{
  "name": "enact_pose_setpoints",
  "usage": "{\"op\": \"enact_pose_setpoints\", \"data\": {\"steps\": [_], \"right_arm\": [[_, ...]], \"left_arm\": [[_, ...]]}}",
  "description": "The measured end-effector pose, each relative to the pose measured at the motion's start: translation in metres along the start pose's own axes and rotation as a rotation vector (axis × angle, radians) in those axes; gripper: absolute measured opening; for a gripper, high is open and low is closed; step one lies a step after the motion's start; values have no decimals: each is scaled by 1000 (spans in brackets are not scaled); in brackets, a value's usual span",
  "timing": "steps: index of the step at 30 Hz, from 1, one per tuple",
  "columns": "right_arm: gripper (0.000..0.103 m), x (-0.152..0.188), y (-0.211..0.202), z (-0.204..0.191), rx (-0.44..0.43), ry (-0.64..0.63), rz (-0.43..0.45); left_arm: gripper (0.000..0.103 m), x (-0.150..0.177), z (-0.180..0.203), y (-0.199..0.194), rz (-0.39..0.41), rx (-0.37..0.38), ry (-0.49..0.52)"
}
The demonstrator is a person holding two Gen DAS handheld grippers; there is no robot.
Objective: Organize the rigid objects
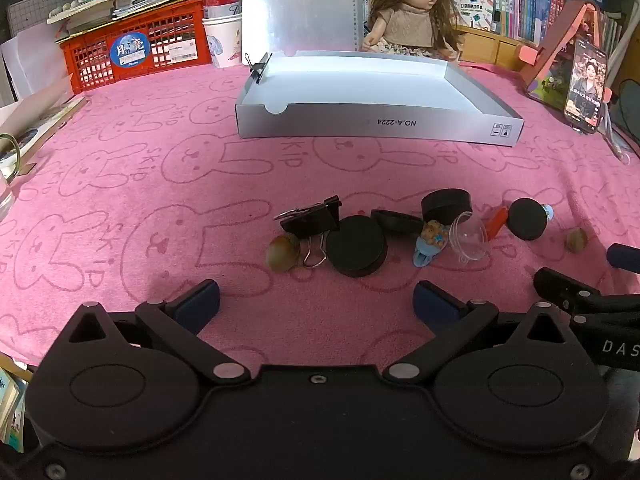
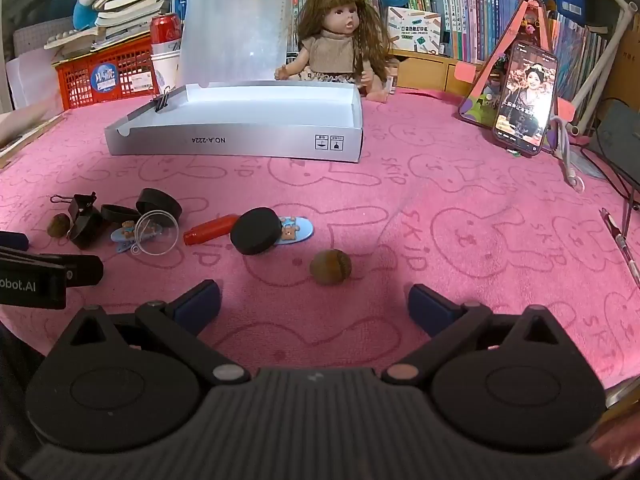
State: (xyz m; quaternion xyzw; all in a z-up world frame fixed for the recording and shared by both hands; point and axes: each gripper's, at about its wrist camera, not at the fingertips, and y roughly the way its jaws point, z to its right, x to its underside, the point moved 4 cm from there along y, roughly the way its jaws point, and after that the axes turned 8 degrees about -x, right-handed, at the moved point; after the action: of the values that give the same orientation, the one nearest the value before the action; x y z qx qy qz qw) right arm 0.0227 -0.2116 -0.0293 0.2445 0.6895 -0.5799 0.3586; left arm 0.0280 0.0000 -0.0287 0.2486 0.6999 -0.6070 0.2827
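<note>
Left wrist view: the right gripper point(image 1: 600, 280) enters at the right edge, cut off there; its fingers cannot be assessed. The red cylinder point(image 1: 497, 220) is largely screened by the clear dome point(image 1: 468, 236) and a black disc point(image 1: 527, 219). A blue clip behind that disc shows only a sliver.

Right wrist view: the left gripper point(image 2: 44, 268) is truncated by the left edge; its lettering is clipped. The bear clip point(image 2: 294, 232) is partly covered by a black disc point(image 2: 256, 230). The pen point(image 2: 622, 240) at the right is distorted and blurred. Print on the silver box point(image 2: 240, 140) reads upside down; its small symbols are too fine to read.
</note>
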Motion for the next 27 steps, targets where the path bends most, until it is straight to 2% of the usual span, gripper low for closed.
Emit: {"op": "enact_pose_setpoints", "data": {"steps": [27], "right_arm": [[103,0,0,0,2,-1,-6]], "left_arm": [[103,0,0,0,-3,-2,-1]]}}
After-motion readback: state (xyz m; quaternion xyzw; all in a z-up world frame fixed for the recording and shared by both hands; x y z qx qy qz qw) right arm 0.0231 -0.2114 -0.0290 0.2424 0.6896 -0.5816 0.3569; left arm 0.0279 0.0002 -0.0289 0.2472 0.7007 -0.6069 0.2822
